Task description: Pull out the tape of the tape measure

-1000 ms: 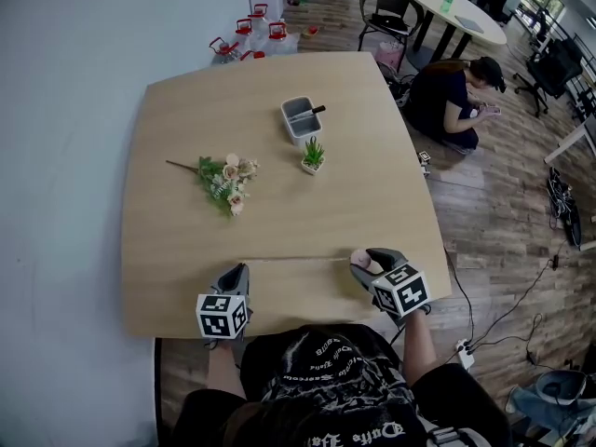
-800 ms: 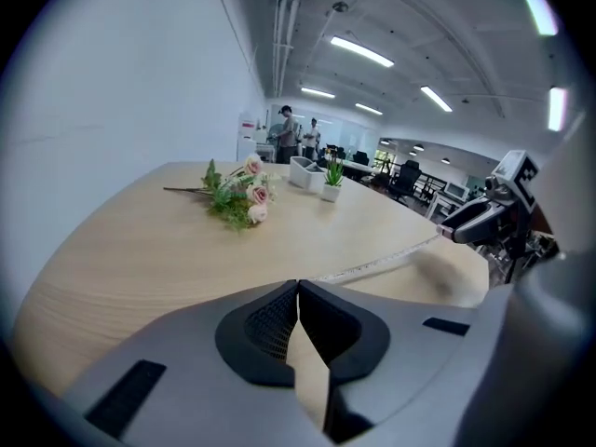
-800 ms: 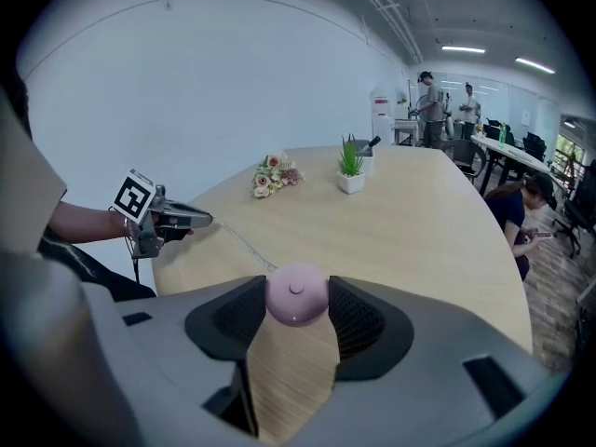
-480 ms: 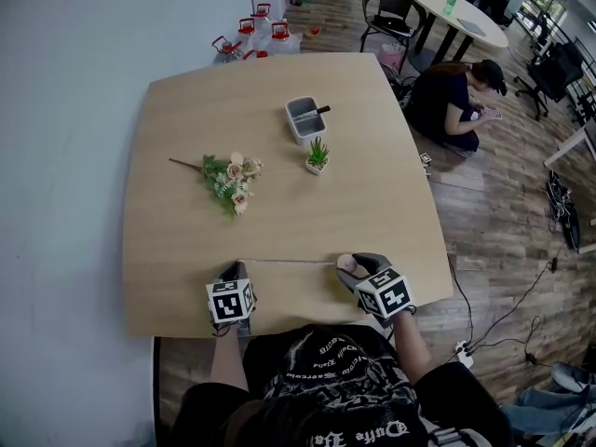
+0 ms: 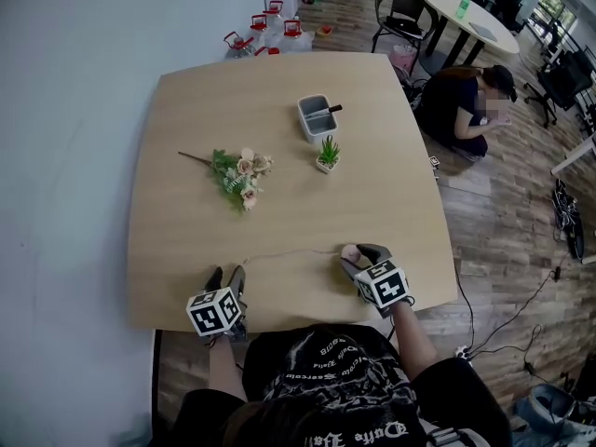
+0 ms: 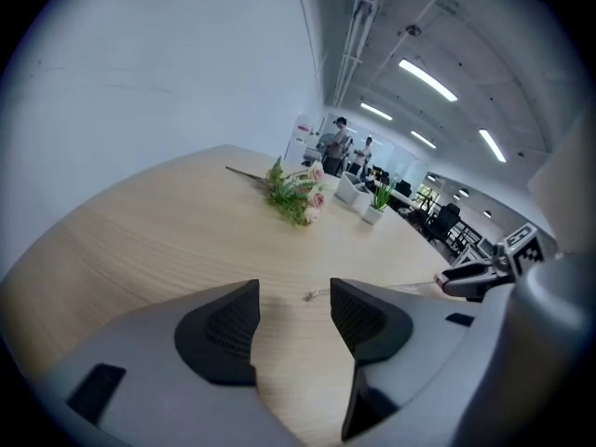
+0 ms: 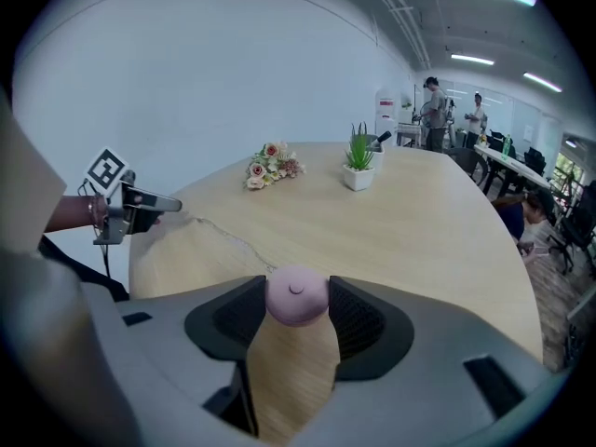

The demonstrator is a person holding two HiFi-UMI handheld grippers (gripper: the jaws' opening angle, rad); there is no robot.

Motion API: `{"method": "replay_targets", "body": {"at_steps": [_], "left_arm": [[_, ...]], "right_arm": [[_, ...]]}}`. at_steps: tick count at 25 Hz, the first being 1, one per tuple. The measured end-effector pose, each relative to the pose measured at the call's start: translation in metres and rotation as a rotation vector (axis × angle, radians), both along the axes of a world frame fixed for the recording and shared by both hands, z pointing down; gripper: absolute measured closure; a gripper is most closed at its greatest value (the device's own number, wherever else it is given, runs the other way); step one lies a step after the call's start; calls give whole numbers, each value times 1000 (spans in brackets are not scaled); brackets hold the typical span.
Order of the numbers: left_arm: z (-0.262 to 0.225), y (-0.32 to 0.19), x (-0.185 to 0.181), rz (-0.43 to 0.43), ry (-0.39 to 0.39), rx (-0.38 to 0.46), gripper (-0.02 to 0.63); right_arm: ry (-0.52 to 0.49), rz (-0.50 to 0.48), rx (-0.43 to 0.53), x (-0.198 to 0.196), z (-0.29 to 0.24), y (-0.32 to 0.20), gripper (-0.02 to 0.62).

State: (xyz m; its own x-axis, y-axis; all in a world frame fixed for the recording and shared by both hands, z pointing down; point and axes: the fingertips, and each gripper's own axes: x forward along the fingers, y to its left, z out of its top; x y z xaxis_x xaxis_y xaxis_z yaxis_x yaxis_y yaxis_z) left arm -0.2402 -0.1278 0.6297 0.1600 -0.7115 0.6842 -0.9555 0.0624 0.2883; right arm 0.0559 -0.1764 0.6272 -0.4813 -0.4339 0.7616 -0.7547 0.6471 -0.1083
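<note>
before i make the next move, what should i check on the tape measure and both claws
Right claw grips the pink tape measure: ok.
Left claw holds the tape end: not ok; its jaws have just been opening, nothing between them.
Tape end located: ok, on the table just ahead of the left claw.
Tape taut: not ok, it lies slack and wavy.
Flowers clear of the tape: ok.

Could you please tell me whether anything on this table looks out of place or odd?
The tape lies slack and wavy across the table instead of taut. Its free end rests ahead of the left gripper, whose jaws have just been opening with nothing between them. The right gripper is shut on the pink tape measure.
</note>
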Motion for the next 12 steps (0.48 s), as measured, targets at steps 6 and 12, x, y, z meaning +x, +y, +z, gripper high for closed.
{"method": "replay_targets", "body": {"at_steps": [6,12], "left_arm": [[-60,16,20,80,14,231,376],[-96,29,34,93,24,351,376]], "right_arm": [[73,0,34,1,15,-24,368],[87,23,33,7,32,-40,367]]}}
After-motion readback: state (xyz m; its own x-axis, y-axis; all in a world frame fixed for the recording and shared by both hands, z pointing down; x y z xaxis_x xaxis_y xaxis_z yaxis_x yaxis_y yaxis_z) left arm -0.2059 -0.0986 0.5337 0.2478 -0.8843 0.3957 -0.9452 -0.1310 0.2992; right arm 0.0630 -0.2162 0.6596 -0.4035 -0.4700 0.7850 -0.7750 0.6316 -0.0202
